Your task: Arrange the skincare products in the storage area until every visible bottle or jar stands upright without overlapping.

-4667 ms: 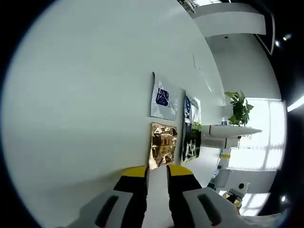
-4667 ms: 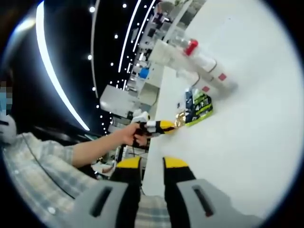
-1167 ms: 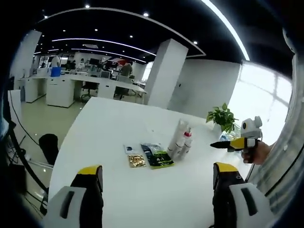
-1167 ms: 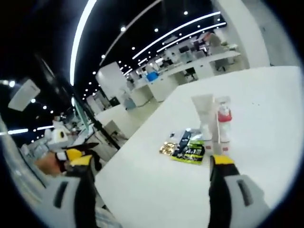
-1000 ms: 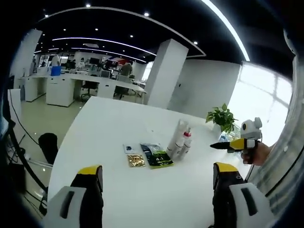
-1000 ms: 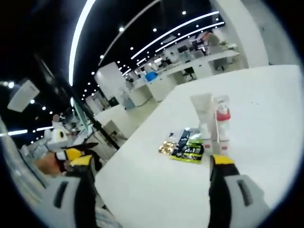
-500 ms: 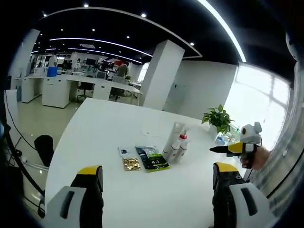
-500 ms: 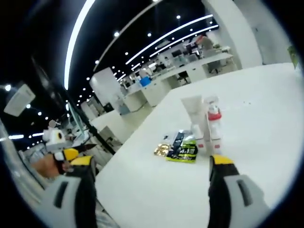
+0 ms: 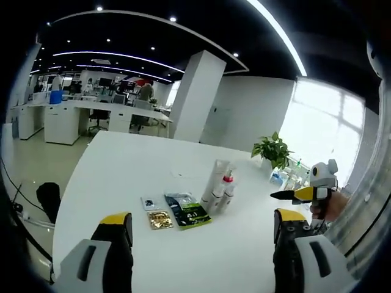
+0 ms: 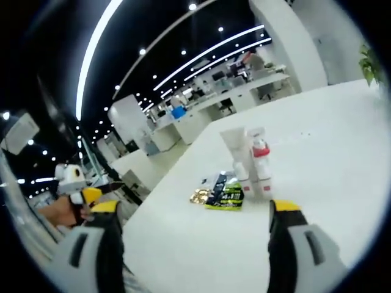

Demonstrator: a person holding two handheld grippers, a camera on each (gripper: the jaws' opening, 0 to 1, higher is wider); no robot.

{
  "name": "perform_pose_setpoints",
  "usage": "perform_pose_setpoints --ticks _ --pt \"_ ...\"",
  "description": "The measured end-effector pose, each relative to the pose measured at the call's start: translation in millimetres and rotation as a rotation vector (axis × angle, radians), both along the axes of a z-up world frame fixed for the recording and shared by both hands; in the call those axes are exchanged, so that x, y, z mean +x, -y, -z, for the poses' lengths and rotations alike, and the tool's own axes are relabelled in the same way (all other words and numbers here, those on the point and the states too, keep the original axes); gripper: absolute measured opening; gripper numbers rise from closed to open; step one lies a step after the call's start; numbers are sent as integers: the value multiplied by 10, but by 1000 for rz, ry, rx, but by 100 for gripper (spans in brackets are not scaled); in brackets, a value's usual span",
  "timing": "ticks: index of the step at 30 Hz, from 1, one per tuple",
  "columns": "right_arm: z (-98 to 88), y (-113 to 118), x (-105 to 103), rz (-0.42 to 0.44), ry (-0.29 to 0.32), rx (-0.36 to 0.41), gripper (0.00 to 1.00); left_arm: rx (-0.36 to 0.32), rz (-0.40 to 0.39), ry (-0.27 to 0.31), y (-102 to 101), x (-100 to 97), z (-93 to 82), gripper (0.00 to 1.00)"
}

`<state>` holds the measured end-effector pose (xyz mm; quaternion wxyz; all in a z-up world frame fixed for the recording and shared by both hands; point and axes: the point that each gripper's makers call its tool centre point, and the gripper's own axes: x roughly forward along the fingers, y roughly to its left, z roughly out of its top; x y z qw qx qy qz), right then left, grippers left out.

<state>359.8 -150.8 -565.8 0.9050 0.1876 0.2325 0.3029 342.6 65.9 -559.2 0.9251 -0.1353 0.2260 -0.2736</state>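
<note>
A cluster of skincare products stands upright in the middle of the white table [image 9: 122, 177]: a tall white tube [image 9: 215, 179], a bottle with a red cap [image 9: 228, 187] and a small white bottle [image 9: 216, 199]. The right gripper view holds the same tube [image 10: 233, 153], red-capped bottle [image 10: 261, 166] and small bottle [image 10: 242, 174]. My left gripper [image 9: 201, 217] is open, well short of them, with nothing between its jaws. My right gripper [image 10: 197, 209] is also wide open and holds nothing. Each gripper appears at the edge of the other's view, the right gripper [image 9: 305, 193] and the left gripper [image 10: 85, 195].
Flat sachets lie beside the bottles: a green-black one [image 9: 187, 210], a gold one [image 9: 160, 219] and a small dark one [image 9: 148, 202]. A potted plant [image 9: 272, 149] stands at the table's far right. A hand [image 9: 333, 206] holds the right gripper. Office desks fill the background.
Both grippers, shut close over the table in the earliest frames, now stand wide open and pulled back. Over the last second only the views drifted slightly; the products stayed put.
</note>
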Motion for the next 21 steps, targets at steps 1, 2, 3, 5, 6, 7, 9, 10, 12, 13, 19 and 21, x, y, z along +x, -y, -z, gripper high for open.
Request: perform_pose_setpoints --ticks 1,2,3,5,6,7,9,10,12,13,19,21 --pt "16 8 -13 4 -4 -1 98 5 2 -9 -1 -17 24 99" --pt "25 11 -22 6 -4 -1 98 7 2 -11 -5 -26 32 98" --pt "38 9 -37 6 -5 1 98 6 0 -15 -8 -39 43 98" --pt "66 -1 -61 2 -13 -4 98 0 -3 -22 -13 -58 56 98" --pt "75 -5 -72 0 -17 -5 98 1 -3 -24 -16 -64 63 98" --pt "81 -5 -79 -2 -17 -5 98 5 -4 -26 -19 -71 73 98" --pt "102 -3 -94 -2 -25 -6 98 17 -9 -30 -36 -84 97 97" --pt "114 -2 -102 -3 -30 -7 98 16 -13 -32 -43 -87 104 97" --pt "123 2 -107 -1 -32 -5 98 9 -17 -33 -46 -90 106 97" --pt "128 3 -111 -3 -35 -8 98 6 -18 -34 -51 -92 109 97" --pt "140 25 -115 3 -42 -12 99 9 -13 -40 -46 -128 146 97" --pt "139 25 -122 5 -41 -14 99 11 -15 -47 -58 -139 183 96"
